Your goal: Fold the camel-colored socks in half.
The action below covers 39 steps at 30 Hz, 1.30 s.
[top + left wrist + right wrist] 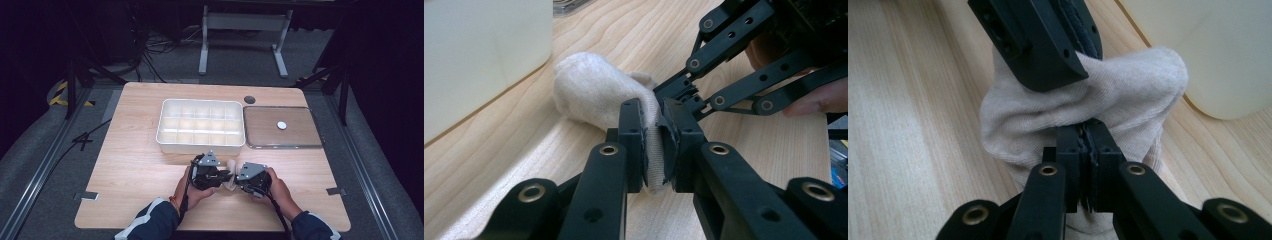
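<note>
A small off-white knitted cotton sock (pixel 230 175) lies bunched on the pale wood-grain tabletop (pixel 130 165), near the person's edge and just in front of the white plastic compartment box (pixel 201 126). Both claws have it. The left claw (pixel 653 145) is clamped on a fold of the fabric, its jaws pressed nearly together with a thin layer of knit squeezed between the pads; the right claw (pixel 1088 150) is likewise pinched tight on the sock, the cloth bulging out above and around its tips. In the high view the left claw (pixel 223 175) and right claw (pixel 240 178) meet nose to nose over the sock, a hand behind each.

The work in hand looks like folding or rolling the sock, possibly for one of the box's cells (that is my guess). To do it well, both grips should hold fabric only, without scraping the tabletop, and the two claws should move together so the knit is neither stretched nor torn from one pinch. Lifting slightly before turning would free the rounded toe end that rests on the wood close beside the box wall. One claw should let go only once the other's hold is secure, otherwise the bundle may spring open. A clear flat lid (pixel 283 127) lies to the right of the box, well apart from the sock
</note>
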Motion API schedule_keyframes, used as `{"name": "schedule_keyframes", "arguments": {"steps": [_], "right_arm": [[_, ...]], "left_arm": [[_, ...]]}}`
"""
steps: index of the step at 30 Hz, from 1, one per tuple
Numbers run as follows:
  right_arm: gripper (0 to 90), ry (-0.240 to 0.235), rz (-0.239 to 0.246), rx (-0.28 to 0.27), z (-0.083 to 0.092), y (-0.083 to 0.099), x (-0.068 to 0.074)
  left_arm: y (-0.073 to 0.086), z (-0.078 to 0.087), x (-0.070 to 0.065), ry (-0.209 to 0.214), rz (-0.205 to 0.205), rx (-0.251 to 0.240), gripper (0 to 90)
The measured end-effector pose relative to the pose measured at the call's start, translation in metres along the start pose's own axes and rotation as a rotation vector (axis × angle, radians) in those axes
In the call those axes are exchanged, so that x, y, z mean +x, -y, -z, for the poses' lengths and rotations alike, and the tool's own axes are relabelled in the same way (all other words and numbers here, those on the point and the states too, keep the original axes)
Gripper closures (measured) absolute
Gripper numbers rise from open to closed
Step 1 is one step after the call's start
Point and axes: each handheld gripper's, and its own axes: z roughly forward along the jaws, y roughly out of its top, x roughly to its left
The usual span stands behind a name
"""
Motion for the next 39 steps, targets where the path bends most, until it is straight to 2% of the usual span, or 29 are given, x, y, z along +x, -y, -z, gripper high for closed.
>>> {"name": "schedule_keyframes", "arguments": {"steps": [3, 5, 6, 8, 10, 12, 15, 20, 22, 26, 29, 32, 35, 38, 39], "right_arm": [[84.6, -0.013, -0.020, -0.010, 0.000, 0.001, -0.002], [79.0, -0.016, -0.036, -0.018, 0.002, 0.002, -0.004], [79.3, -0.046, -0.065, -0.036, 0.005, 0.004, -0.009], [80.4, -0.044, -0.069, -0.044, 0.008, 0.005, -0.009], [82.5, -0.068, -0.095, -0.082, 0.013, 0.006, -0.013], [82.6, -0.074, -0.098, -0.083, 0.013, 0.005, -0.012], [83.8, -0.072, -0.085, -0.054, 0.002, 0.004, -0.007], [84.5, -0.086, -0.127, -0.075, -0.005, 0.002, -0.006], [83.6, -0.079, -0.113, -0.079, -0.006, 0.001, -0.005], [69.5, -0.083, -0.110, -0.093, -0.001, 0.003, -0.008], [68.4, -0.078, -0.116, -0.107, 0.009, 0.007, -0.013], [71.9, -0.045, -0.149, -0.081, 0.019, 0.017, -0.024], [74.4, -0.061, -0.158, -0.054, 0.018, 0.021, -0.028], [77.8, -0.063, -0.144, -0.018, 0.010, 0.021, -0.024], [78.1, -0.064, -0.143, -0.019, 0.009, 0.021, -0.023]], "left_arm": [[0.000, 0.000, 0.001, -0.010, 0.004, 0.006, 80.1], [0.000, 0.001, 0.001, -0.022, 0.002, 0.011, 80.6], [0.000, 0.001, 0.002, -0.024, 0.002, 0.011, 80.8], [0.000, 0.003, 0.003, -0.031, -0.005, 0.017, 80.9], [0.000, 0.002, 0.003, -0.030, 0.000, 0.018, 80.9], [0.000, 0.002, 0.002, -0.032, -0.002, 0.017, 80.8], [-0.001, 0.001, -0.002, -0.031, -0.025, 0.008, 80.7], [-0.005, 0.000, -0.007, -0.051, -0.052, 0.002, 80.7], [-0.005, 0.000, -0.008, -0.060, -0.060, 0.003, 80.9], [-0.005, 0.004, -0.005, -0.064, -0.056, 0.006, 82.2], [-0.005, 0.006, -0.006, -0.071, -0.065, 0.008, 82.4], [-0.006, 0.005, -0.006, -0.075, -0.066, 0.010, 82.5], [-0.006, 0.005, -0.006, -0.075, -0.069, 0.007, 82.4], [-0.008, 0.002, -0.010, -0.080, -0.079, 0.010, 82.0], [-0.009, 0.001, -0.012, -0.088, -0.097, 0.010, 81.8]]}}
